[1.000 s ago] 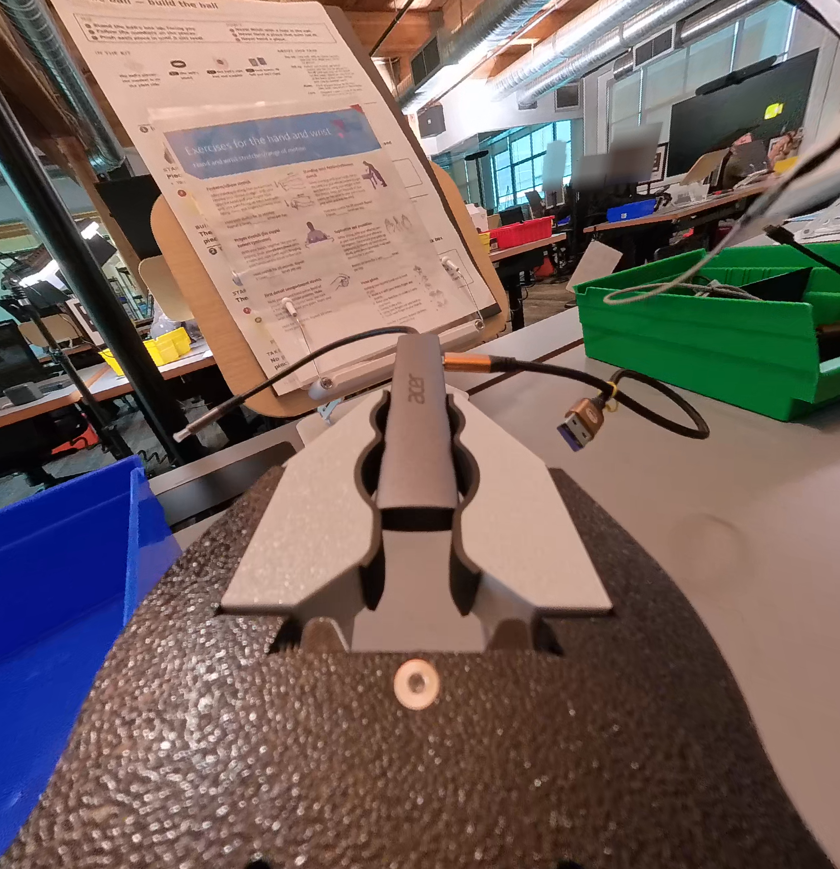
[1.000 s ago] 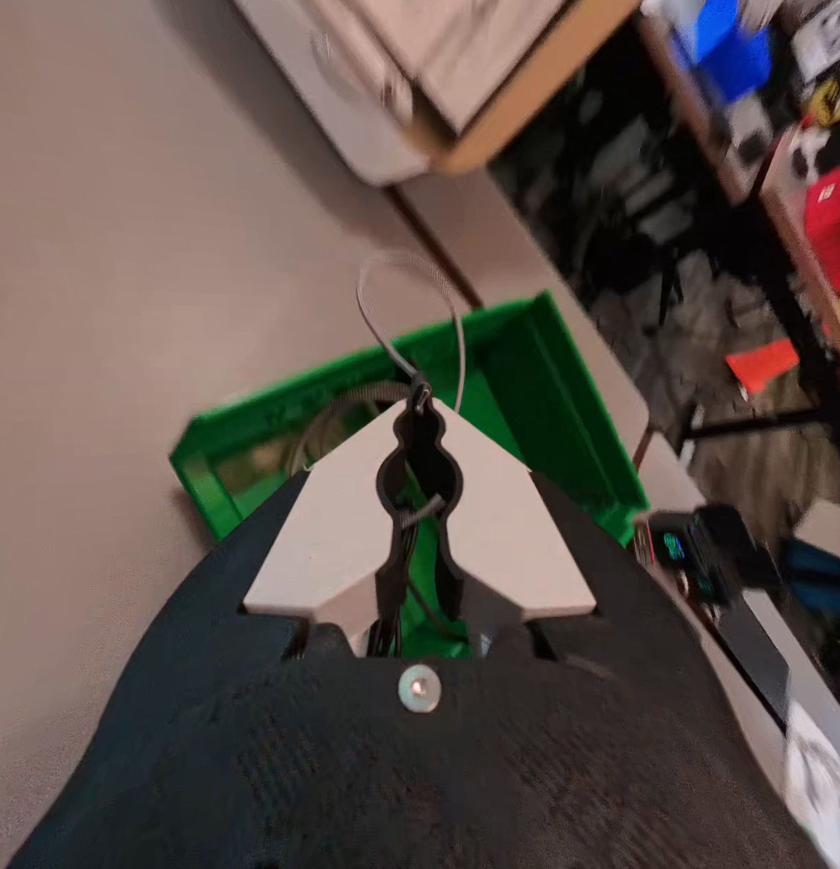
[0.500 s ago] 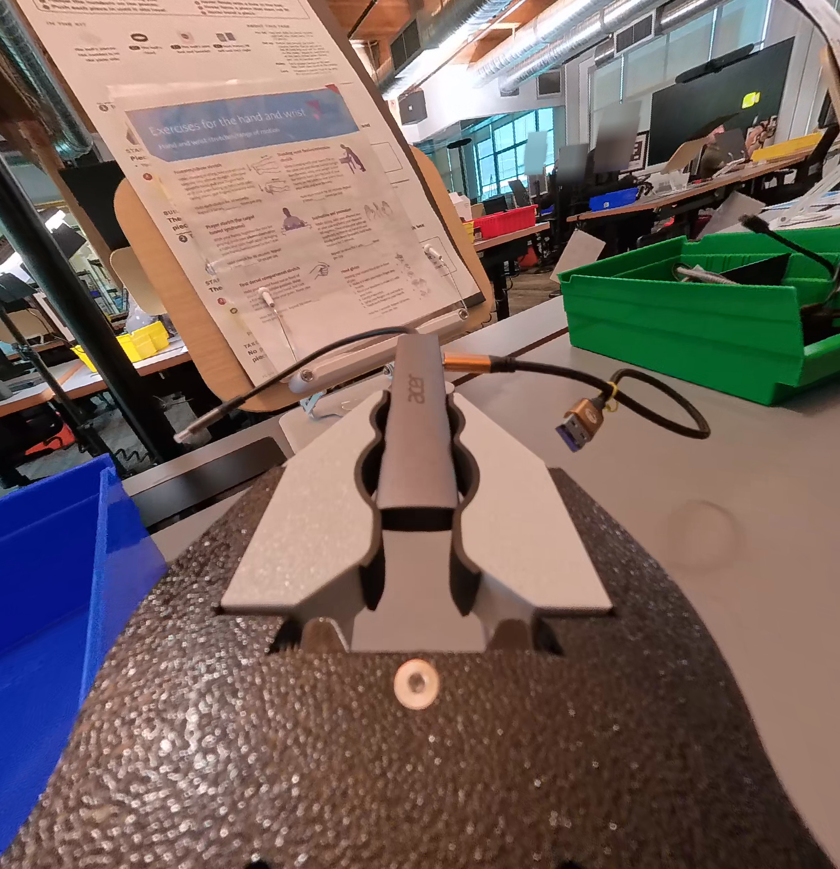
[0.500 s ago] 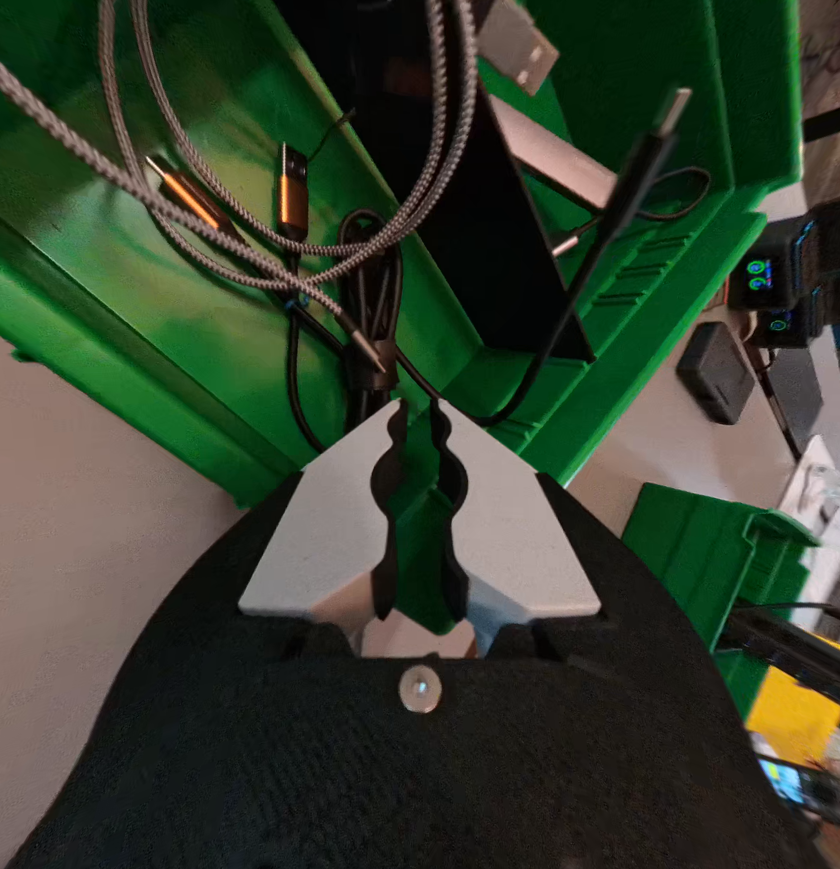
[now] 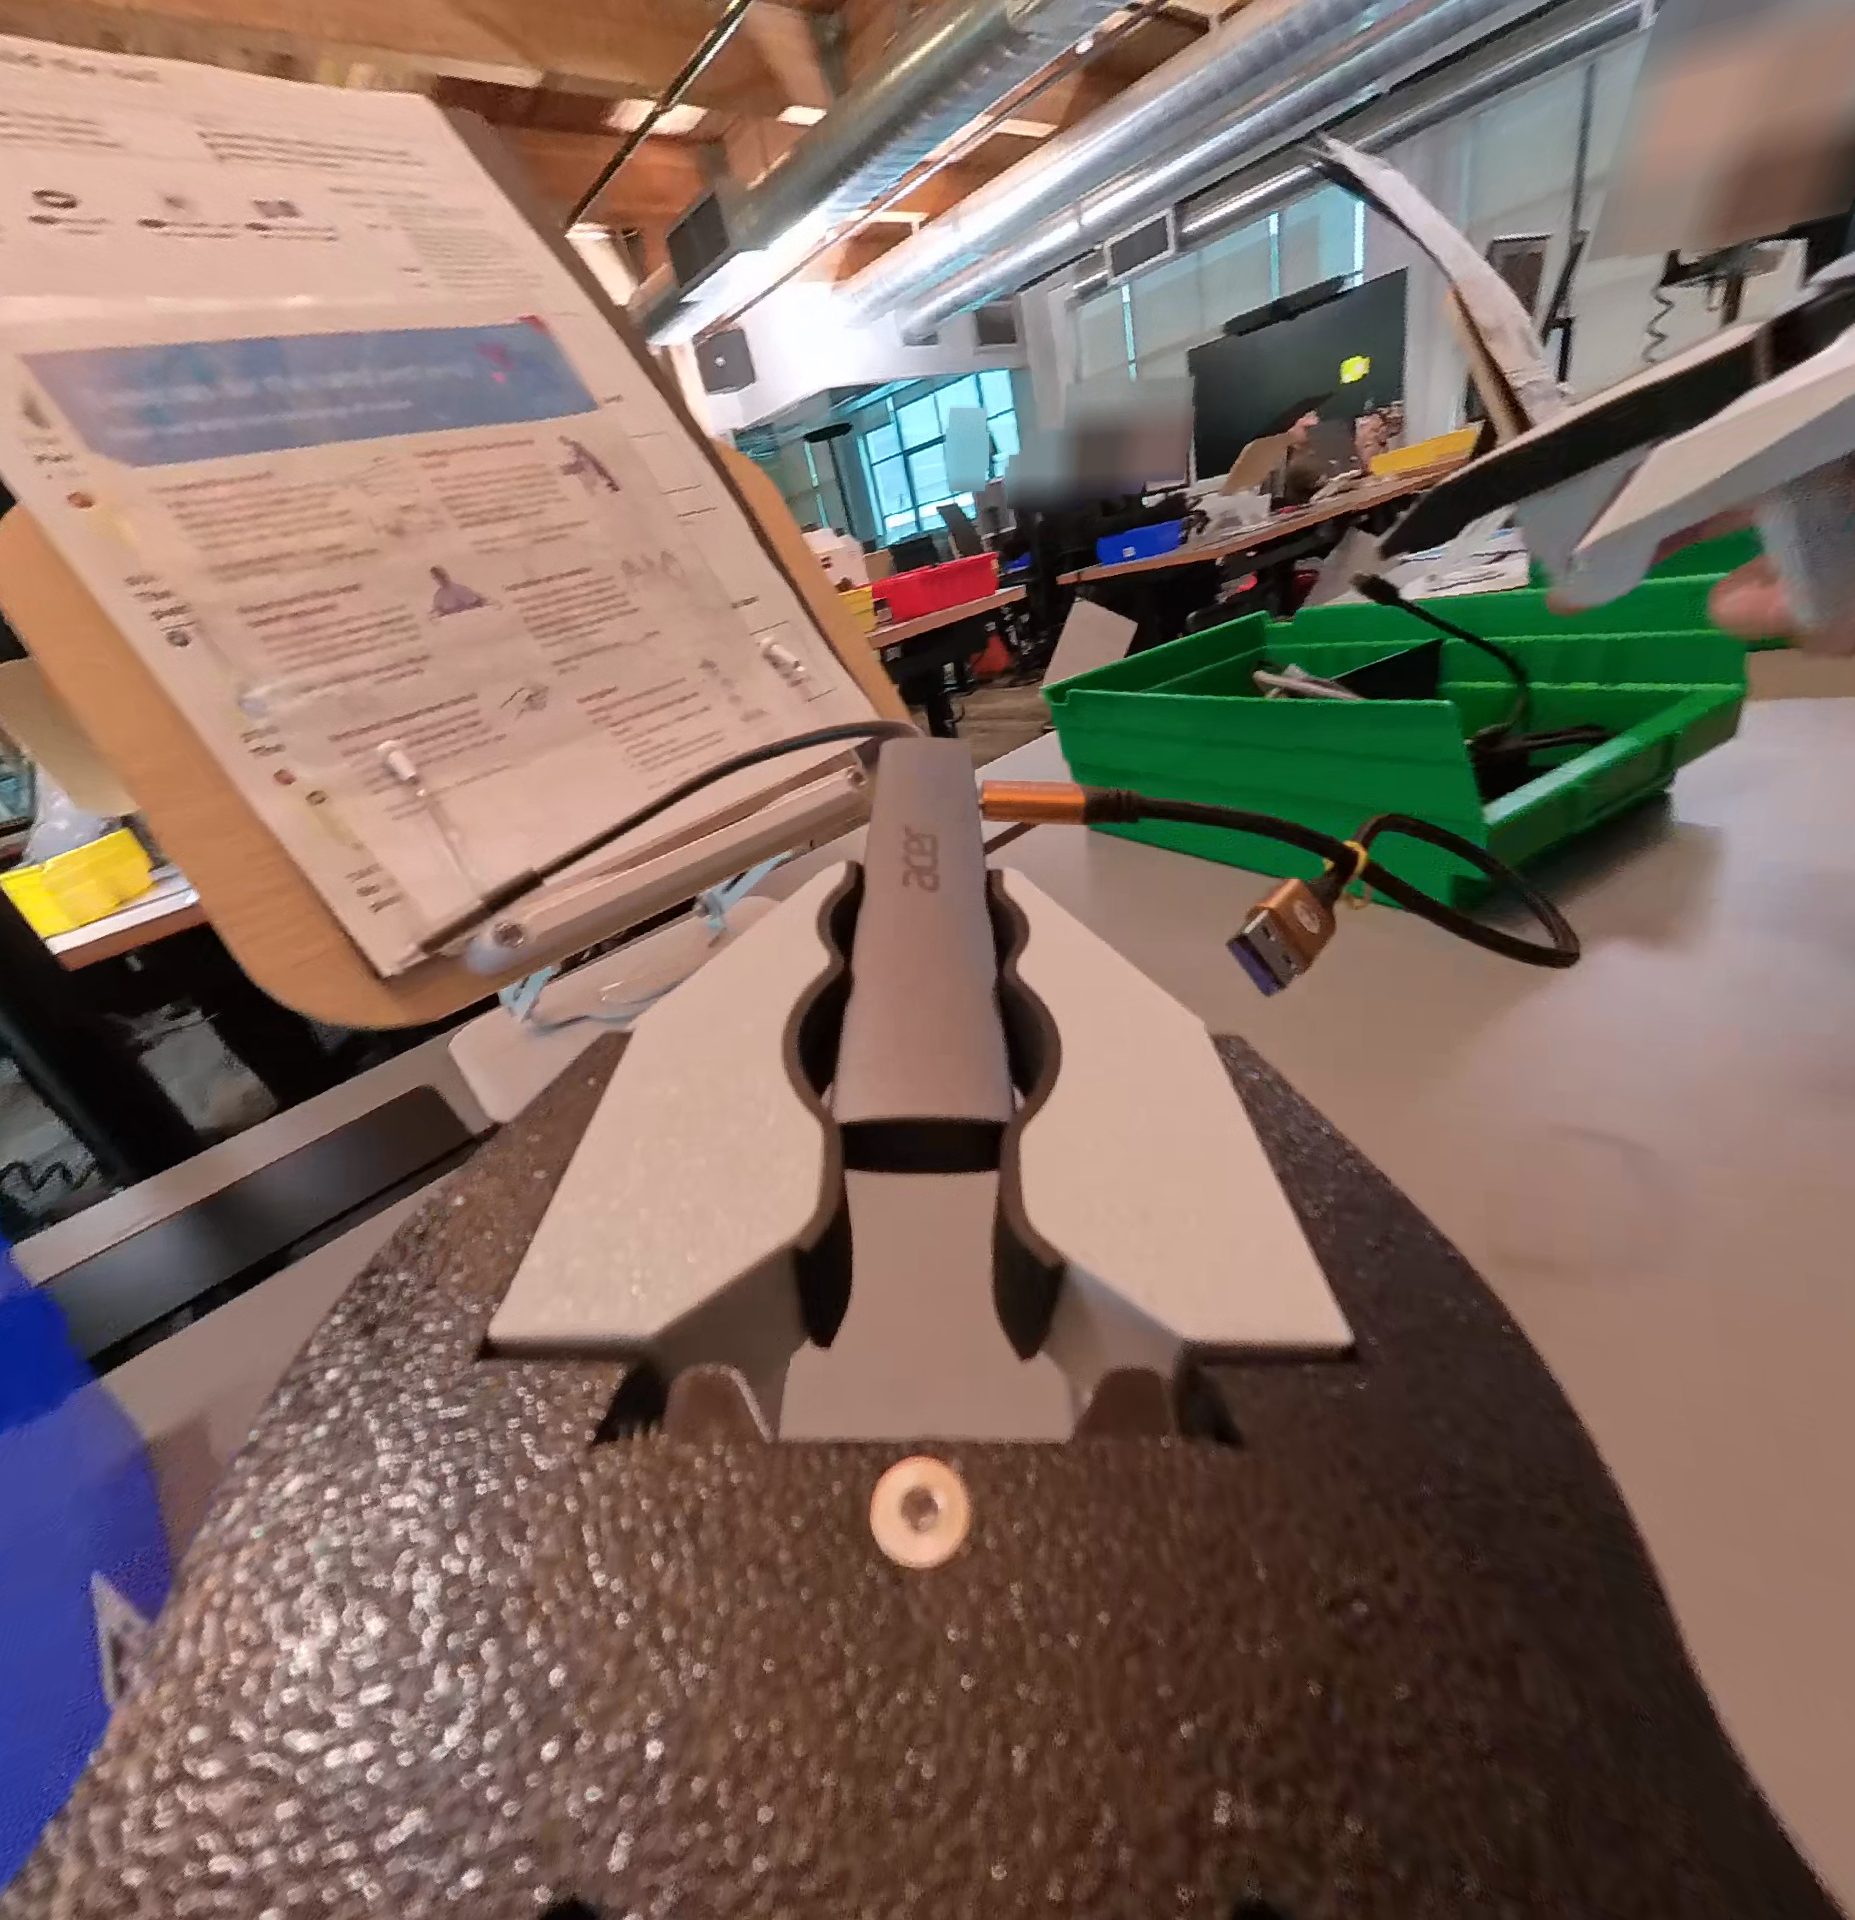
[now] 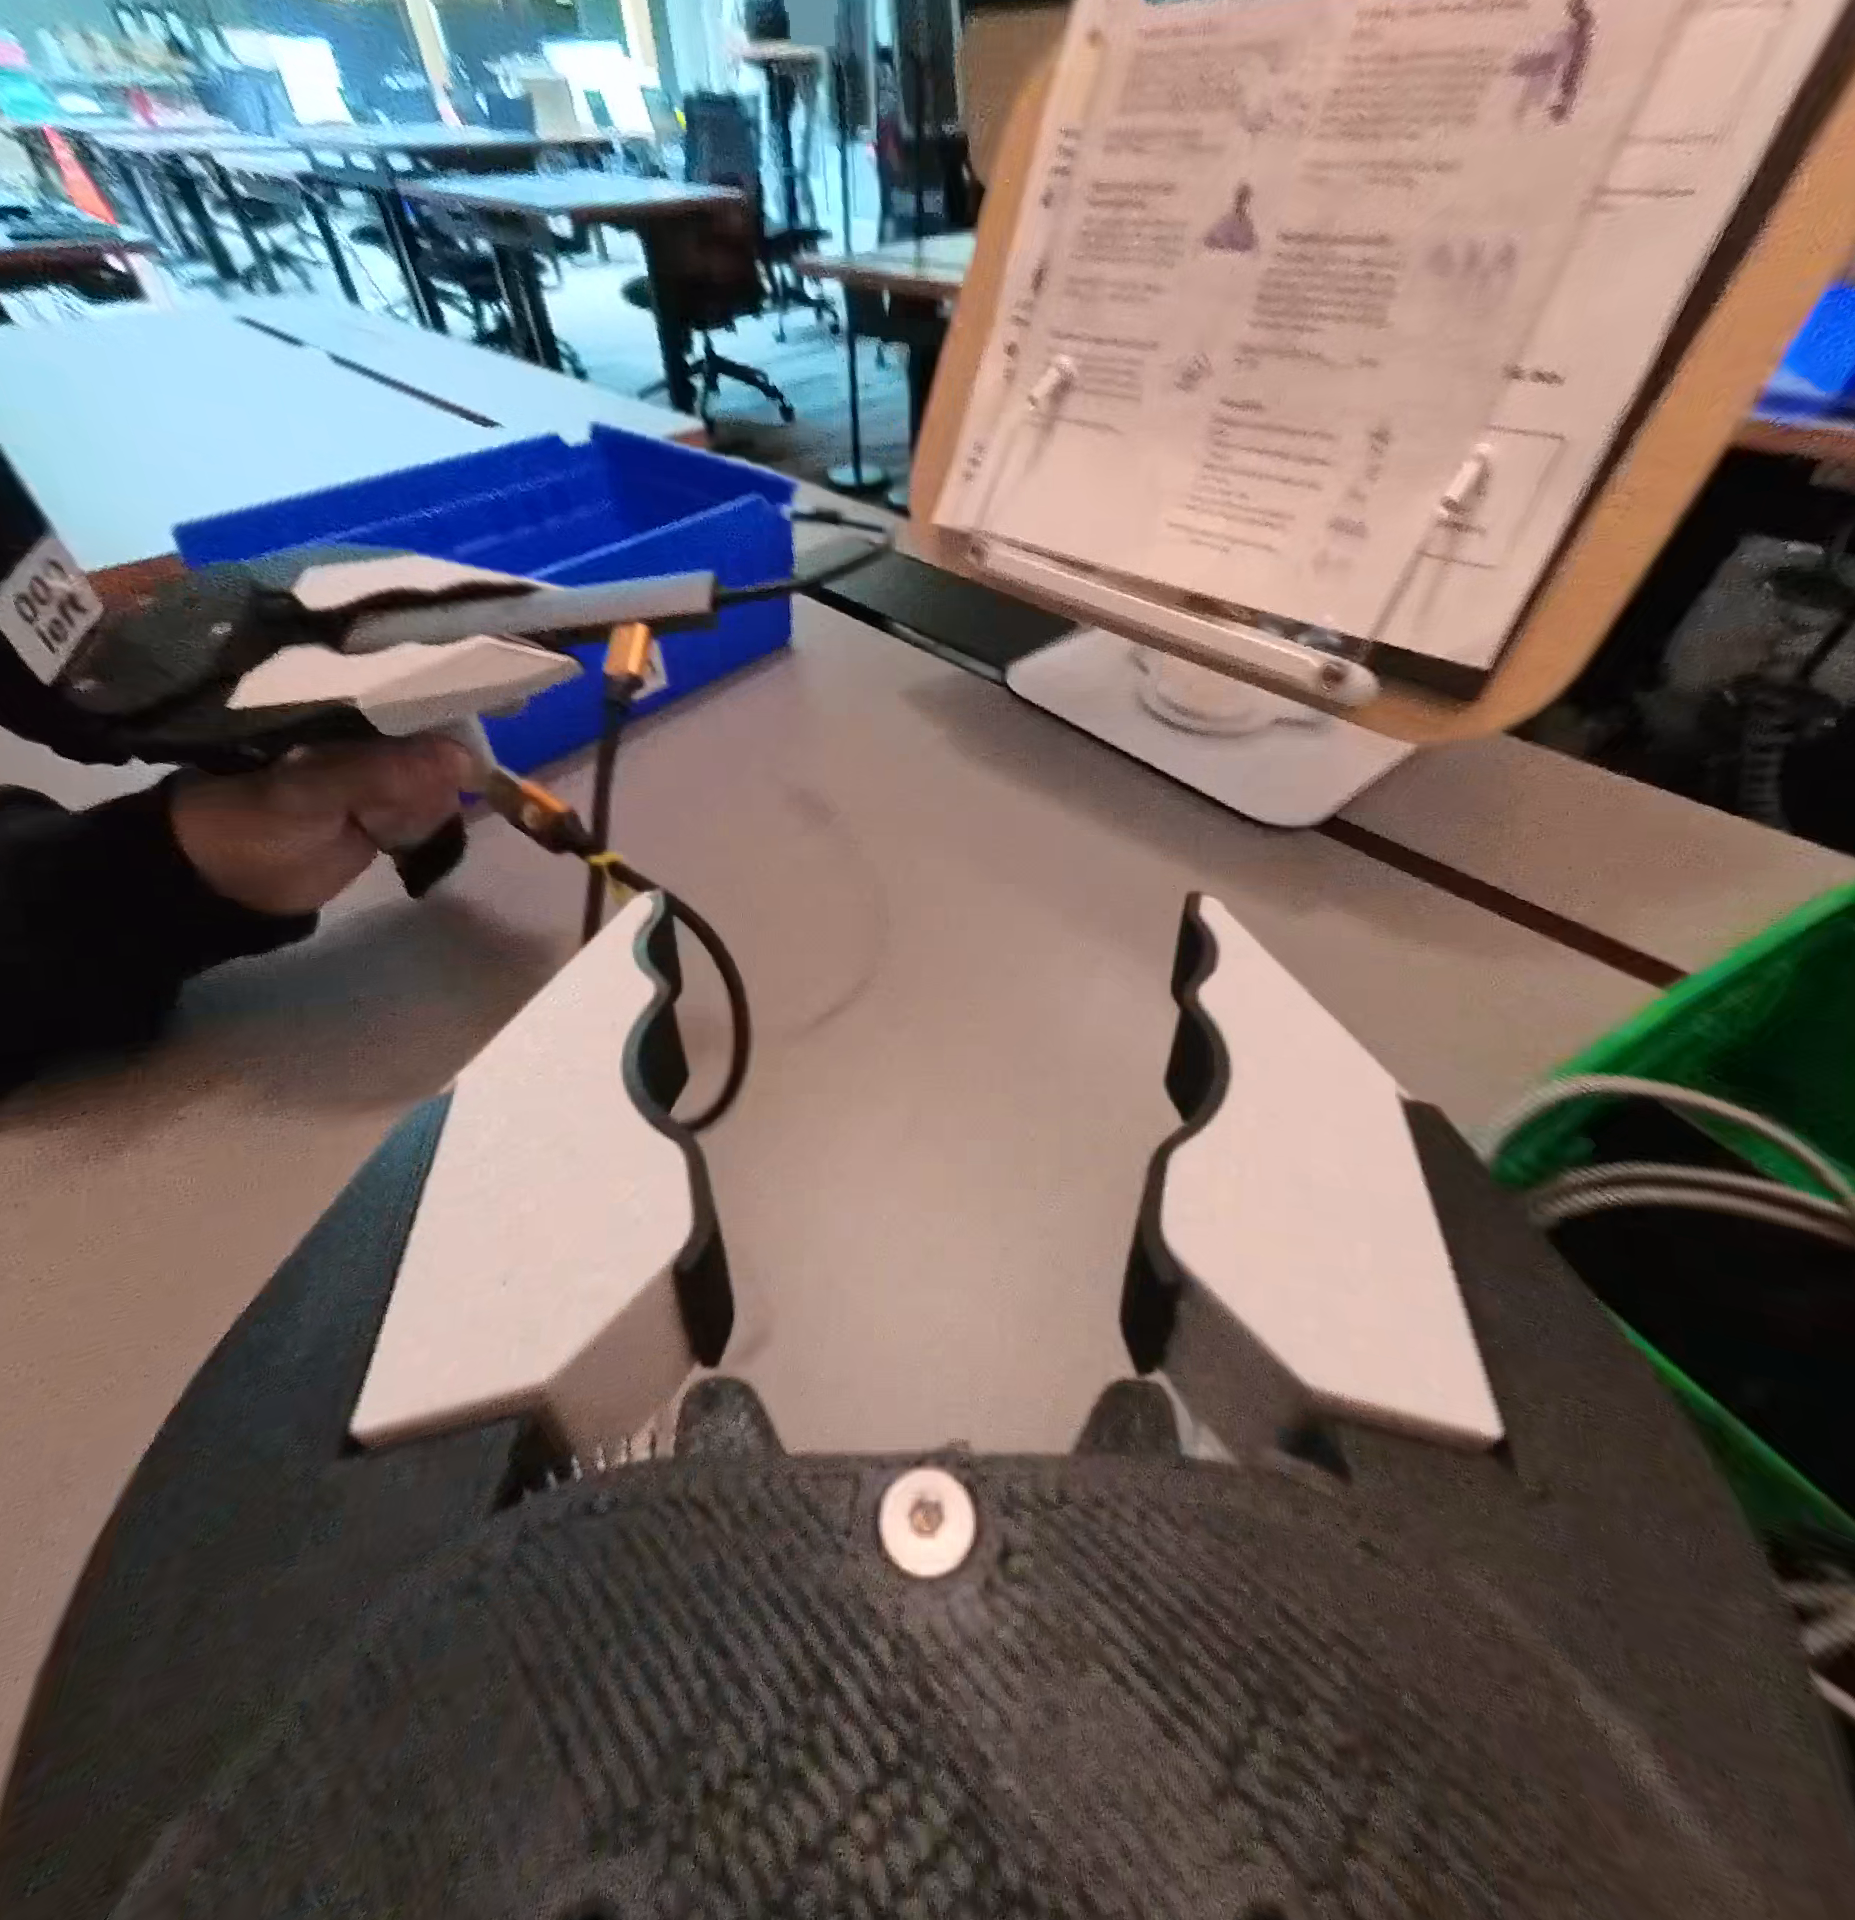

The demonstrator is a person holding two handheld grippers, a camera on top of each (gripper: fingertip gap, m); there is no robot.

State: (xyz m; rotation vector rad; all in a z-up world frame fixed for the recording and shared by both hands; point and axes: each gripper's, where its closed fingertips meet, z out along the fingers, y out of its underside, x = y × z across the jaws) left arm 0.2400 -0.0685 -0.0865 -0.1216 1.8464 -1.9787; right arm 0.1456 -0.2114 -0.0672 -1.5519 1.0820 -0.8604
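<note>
Grey adapter [image 5: 925,966] sat clamped in the left gripper [image 5: 923,997] above the table [image 5: 1525,1195]; the right gripper [image 6: 928,1023] gaped wide, empty. Its dangling braided cable [image 5: 1422,883] might snag the green bin [image 5: 1318,748].

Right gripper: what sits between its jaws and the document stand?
Right wrist view: only bare grey table lies between the open right gripper and the document stand.

The left gripper [image 5: 923,914] is level above the tabletop, its fingers clamped tight, a sleeved hand [image 6: 299,821] gripping its handle. The right gripper [image 6: 928,925] hovers with fingers spread wide.
</note>
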